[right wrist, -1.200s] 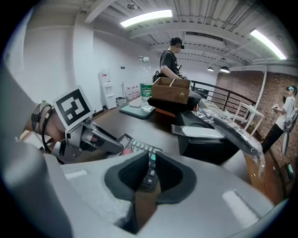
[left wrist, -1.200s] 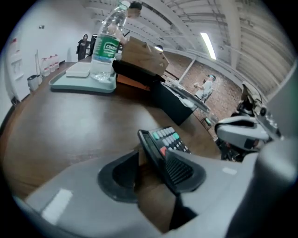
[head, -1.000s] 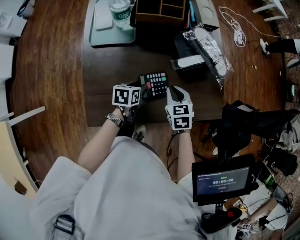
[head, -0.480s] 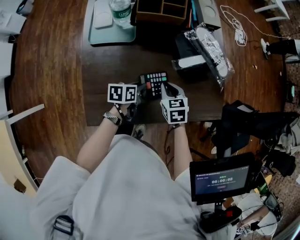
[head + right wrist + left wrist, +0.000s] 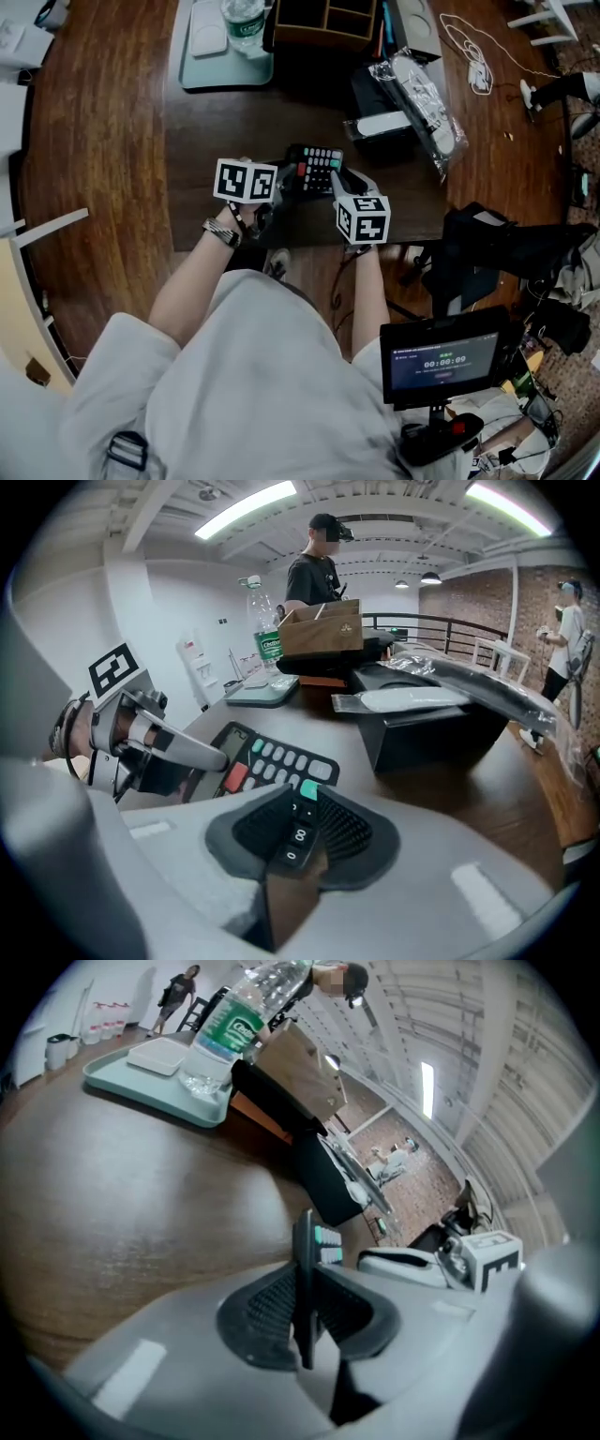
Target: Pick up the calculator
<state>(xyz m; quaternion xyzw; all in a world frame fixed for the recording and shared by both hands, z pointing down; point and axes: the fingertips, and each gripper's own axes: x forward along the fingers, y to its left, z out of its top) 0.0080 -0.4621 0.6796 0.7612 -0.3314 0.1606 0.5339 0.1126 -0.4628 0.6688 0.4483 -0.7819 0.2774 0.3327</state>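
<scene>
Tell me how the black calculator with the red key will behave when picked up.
The black plastic calculator looks a thin, flat, straight slab, so probably stiff. Small and slim, it is likely light. Its smooth narrow edges may slip or let it pivot if pinched at one end only.

Tabletop (image 5: pixel 216 131): dark wood, which looked smooth with a low sheen.
Calculator (image 5: pixel 319 164): the casing was matt black plastic and the keys were smooth plastic.
Tray (image 5: pixel 202 75), at 11 o'clock on the tabletop: pale green plastic, which appeared smooth and satin.
Bottle (image 5: pixel 242 19): clear glossy plastic that carried a green label.
Bag (image 5: pixel 422 89), at 2 o'clock: clear film, which was crinkled and shiny.
Floor (image 5: pixel 94 141): reddish wood boards that looked polished.
</scene>
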